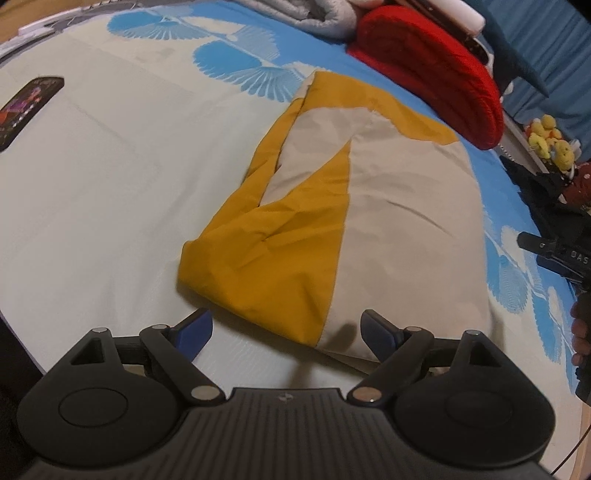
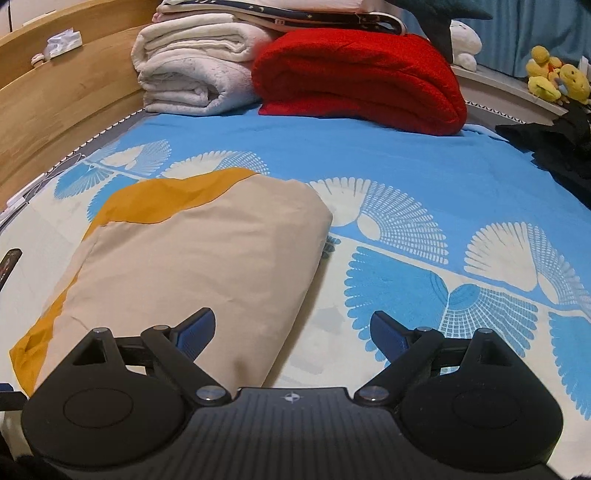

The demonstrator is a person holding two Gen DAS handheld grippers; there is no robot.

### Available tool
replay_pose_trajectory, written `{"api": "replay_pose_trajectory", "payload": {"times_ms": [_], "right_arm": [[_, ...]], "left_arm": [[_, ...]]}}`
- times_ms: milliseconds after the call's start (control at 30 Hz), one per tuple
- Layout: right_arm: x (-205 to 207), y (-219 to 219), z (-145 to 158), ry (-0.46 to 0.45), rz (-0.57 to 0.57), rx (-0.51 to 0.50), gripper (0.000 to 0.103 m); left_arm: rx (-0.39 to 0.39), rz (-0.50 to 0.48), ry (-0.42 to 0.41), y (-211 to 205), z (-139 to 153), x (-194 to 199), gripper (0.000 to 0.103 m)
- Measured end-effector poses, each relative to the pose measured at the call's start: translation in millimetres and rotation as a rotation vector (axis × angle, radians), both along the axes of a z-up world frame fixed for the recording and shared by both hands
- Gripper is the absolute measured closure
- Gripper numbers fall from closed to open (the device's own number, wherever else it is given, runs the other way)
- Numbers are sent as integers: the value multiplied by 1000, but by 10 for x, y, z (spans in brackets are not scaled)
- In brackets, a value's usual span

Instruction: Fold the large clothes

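Mustard-and-beige garment (image 1: pixel 332 221) on blue, fan-patterned sheet (image 2: pixel 406 166); red blanket (image 2: pixel 362 77)

Bed's got a blue and cream fan-print sheet (image 2: pixel 424 155) and a light wood headboard (image 2: pixel 55 92). Folded white blankets (image 2: pixel 192 70) and a red one (image 2: pixel 362 77) sit against it, blue curtain (image 2: pixel 535 26) behind.

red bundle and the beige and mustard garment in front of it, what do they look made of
Red bundle: looks like fleece or terry, matte, with a fuzzy nap and thick soft rolls. Beige and mustard garment: looks like thin woven fabric, maybe cotton or a light synthetic; smooth, matte, with sharp fine creases. Neither can be told for certain.
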State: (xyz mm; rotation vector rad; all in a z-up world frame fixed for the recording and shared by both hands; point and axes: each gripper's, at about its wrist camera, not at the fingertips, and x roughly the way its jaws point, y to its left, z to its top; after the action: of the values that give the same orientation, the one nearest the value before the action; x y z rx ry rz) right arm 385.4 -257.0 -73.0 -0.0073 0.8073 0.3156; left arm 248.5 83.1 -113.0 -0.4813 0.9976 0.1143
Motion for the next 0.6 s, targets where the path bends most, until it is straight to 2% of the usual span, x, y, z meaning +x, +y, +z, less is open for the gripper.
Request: {"api": "replay_pose_trajectory", "payload": {"times_ms": [100,200,267,367,500,600], "right_arm": [[59,-19,-16,7,-4,17,12],[154,-47,-41,14,-13,39,11],[257,-66,-51,6,-50,51,10],[490,-137,-71,7,-109,133,9],[917,-192,-236,76,-158,228,9],[1263,-198,-453,165,-173,290,8]], "left_arm": [[-34,38,41,43,-101,62,11],[-132,83,99,200,-237,134,11],[-160,132,110,315,-281,169,11],[-188,161,118,407,-324,227,11],[-203,168,110,418,-356,283,11],[-213,168,106,427,-373,313,11]]}}
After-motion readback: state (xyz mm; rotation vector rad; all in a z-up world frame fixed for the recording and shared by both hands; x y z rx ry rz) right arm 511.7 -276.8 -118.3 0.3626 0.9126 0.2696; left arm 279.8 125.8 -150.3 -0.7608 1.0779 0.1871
